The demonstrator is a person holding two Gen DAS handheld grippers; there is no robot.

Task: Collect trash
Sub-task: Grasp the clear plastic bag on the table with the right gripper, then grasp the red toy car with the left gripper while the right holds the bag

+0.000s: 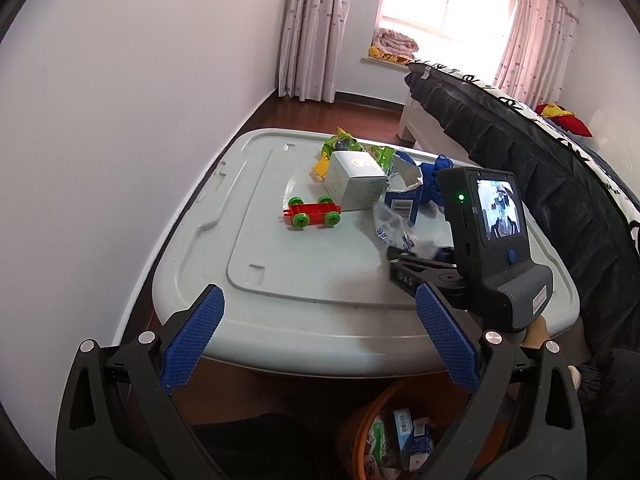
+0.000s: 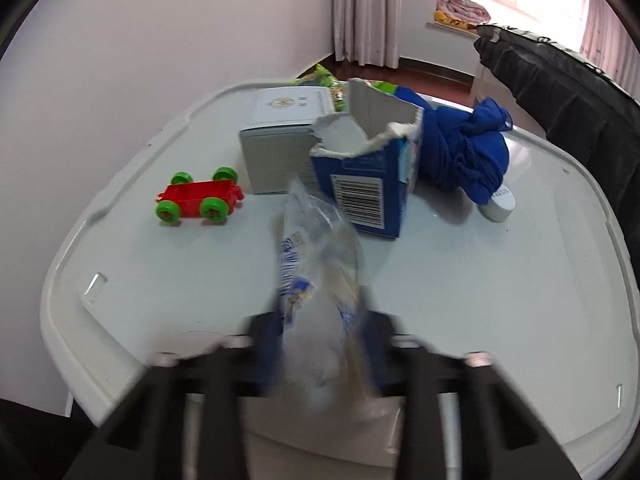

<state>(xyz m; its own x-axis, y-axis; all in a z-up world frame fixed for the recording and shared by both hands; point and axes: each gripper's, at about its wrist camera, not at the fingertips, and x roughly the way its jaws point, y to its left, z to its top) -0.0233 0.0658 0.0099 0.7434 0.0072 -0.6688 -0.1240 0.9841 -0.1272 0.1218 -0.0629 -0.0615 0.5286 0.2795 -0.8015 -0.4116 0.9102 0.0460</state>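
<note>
My right gripper (image 2: 320, 344) is shut on a clear plastic wrapper (image 2: 316, 280) with blue print and holds it above the near part of the grey bin lid (image 2: 500, 300); the view is motion-blurred. The wrapper also shows in the left wrist view (image 1: 394, 232), with the right gripper (image 1: 394, 256) beside it. A torn blue carton (image 2: 368, 184), a grey-white box (image 2: 280, 152) and a green wrapper (image 2: 324, 80) lie on the lid. My left gripper (image 1: 320, 336) is open and empty over the lid's near edge, above an orange trash bucket (image 1: 360, 432) holding several cartons.
A red toy cart with green wheels (image 2: 200, 200), a blue cloth (image 2: 464, 148) and a white cap (image 2: 498, 204) also sit on the lid. A yellow toy piece (image 1: 321, 168) lies behind the box. A white wall is at left, a dark-covered bed (image 1: 540, 152) at right.
</note>
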